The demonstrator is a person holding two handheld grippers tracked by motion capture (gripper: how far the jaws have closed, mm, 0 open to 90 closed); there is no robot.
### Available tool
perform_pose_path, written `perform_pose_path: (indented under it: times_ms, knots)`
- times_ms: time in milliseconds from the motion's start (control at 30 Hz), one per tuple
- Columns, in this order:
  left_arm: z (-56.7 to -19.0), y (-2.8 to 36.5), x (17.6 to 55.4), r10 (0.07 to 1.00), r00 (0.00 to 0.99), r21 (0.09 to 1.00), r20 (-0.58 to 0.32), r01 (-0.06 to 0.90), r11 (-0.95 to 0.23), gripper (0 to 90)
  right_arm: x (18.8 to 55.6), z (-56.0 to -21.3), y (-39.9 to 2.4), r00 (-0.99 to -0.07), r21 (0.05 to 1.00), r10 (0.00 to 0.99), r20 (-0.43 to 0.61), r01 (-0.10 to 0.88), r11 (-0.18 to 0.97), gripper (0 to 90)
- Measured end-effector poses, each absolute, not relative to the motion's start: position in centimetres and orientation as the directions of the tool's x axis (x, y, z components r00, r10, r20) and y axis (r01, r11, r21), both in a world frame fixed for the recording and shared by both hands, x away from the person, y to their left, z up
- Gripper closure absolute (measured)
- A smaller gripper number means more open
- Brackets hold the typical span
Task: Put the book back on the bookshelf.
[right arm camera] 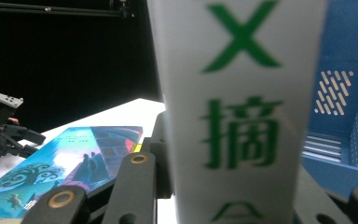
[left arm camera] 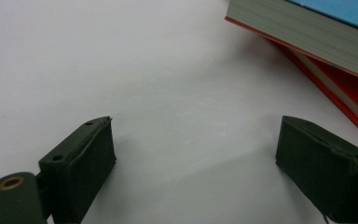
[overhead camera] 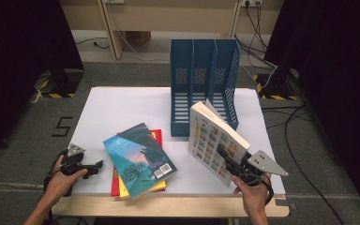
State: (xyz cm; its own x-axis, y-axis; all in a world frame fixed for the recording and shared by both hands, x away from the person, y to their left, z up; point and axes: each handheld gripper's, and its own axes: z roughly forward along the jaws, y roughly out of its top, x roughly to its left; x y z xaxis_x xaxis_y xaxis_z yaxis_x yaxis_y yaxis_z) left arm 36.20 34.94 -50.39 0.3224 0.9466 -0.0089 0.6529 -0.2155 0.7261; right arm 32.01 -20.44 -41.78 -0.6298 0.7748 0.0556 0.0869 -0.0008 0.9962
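White table (overhead camera: 122, 108): blue file rack (overhead camera: 204, 84), book stack (overhead camera: 140, 161).

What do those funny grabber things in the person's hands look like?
Each hand holds a black gripper with two chunky black jaws. The left gripper has flat, block-shaped pads and a small grey three-cornered plate on top. The right gripper carries a bigger grey three-cornered plate with little holes. Brass-coloured rivets sit in the jaw arms, and a black cable loops by each wrist. The forearms show no sleeves.

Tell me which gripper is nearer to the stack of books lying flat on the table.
Left. The left gripper rests open on the table just beside the stack of books, apart from it. The right gripper is farther off, clamping a white book held upright.
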Motion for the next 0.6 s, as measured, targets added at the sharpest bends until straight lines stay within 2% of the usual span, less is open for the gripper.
perform_pose_path:
  times_ms: [233, 600]
  knots:
    - [-50.39, 34.94, 36.21, 0.946, 0.323, 0.726, -0.009, 0.653, -0.215, 10.4, 32.38, -41.31, -20.17, -0.63, 0.997, 0.775, 0.046, 0.079, 0.005, 69.7]
    - [-50.42, 34.98, 36.2, 0.945, 0.327, 0.728, -0.01, 0.651, -0.217, 10.2, 33.05, -41.25, -20.35, -0.625, 0.994, 0.774, 0.101, 0.101, -0.049, 69.4]
